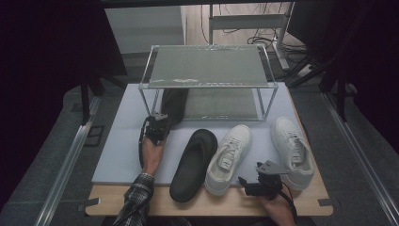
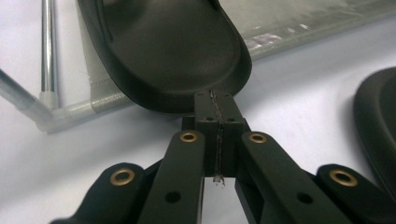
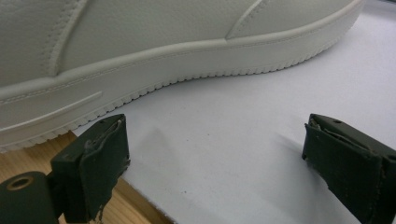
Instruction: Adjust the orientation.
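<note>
Pushing, we judge: left claw (image 2: 217, 109) is clenched with nothing between its jaws, tips touching the heel of the black slipper (image 2: 163, 46) just ahead, whose long axis runs straight away from the claw onto the rack's (image 1: 207, 84) lower shelf. Right claw (image 1: 249, 184) rests released, well apart, beside a white sneaker (image 3: 140, 56).

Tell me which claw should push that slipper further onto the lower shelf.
Left. The left claw is shut, tips at the heel of the slipper lying partly on the rack. The right claw is open beside a white sneaker, far from it.
</note>
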A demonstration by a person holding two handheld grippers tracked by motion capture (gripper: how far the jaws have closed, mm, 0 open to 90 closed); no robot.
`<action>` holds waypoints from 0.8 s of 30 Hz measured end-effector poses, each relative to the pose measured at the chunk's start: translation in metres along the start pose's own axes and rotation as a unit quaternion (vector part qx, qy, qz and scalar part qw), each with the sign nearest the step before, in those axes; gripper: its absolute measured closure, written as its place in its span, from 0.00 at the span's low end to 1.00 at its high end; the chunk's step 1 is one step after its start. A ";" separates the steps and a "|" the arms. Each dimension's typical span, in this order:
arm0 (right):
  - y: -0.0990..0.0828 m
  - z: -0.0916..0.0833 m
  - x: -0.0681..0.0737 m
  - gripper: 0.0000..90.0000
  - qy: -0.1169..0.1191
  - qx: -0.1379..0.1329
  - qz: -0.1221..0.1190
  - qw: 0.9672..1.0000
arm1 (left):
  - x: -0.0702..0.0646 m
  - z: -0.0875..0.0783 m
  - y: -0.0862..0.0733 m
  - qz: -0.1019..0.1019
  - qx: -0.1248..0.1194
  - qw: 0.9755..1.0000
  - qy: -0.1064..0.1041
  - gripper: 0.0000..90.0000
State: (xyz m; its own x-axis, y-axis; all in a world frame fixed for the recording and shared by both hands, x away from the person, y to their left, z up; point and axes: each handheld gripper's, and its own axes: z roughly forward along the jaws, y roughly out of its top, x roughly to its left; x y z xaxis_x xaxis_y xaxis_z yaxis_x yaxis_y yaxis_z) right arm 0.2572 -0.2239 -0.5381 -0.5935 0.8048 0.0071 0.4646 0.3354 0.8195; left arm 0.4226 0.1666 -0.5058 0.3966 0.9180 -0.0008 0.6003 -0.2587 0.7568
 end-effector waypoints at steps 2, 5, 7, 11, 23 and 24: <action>0.000 0.000 0.000 0.08 0.000 0.000 0.000 1.000 | 0.001 0.003 0.002 -0.002 0.000 1.000 0.003 1.00; 0.000 0.000 0.000 0.09 0.001 0.000 0.000 1.000 | 0.002 0.008 0.004 -0.003 -0.001 1.000 0.006 1.00; 0.000 0.000 0.000 0.09 0.001 0.000 0.000 1.000 | 0.003 0.010 0.006 -0.003 -0.001 1.000 0.008 1.00; 0.000 0.000 0.000 0.09 0.000 0.000 0.000 1.000 | 0.005 0.015 0.010 0.005 0.004 1.000 0.013 1.00; 0.000 0.000 0.000 0.09 0.001 0.000 -0.001 1.000 | 0.006 0.006 0.009 -0.011 -0.008 1.000 -0.012 1.00; 0.000 0.000 0.000 0.09 0.001 0.000 -0.001 1.000 | 0.005 0.002 0.009 -0.007 -0.009 1.000 -0.017 1.00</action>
State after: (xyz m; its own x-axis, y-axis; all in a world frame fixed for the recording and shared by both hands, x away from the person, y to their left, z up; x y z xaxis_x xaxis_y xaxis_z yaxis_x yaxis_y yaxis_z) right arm 0.2572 -0.2244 -0.5380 -0.5955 0.8033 0.0065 0.4640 0.3373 0.8191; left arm 0.4316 0.1679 -0.5005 0.4113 0.9109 -0.0340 0.5936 -0.2393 0.7684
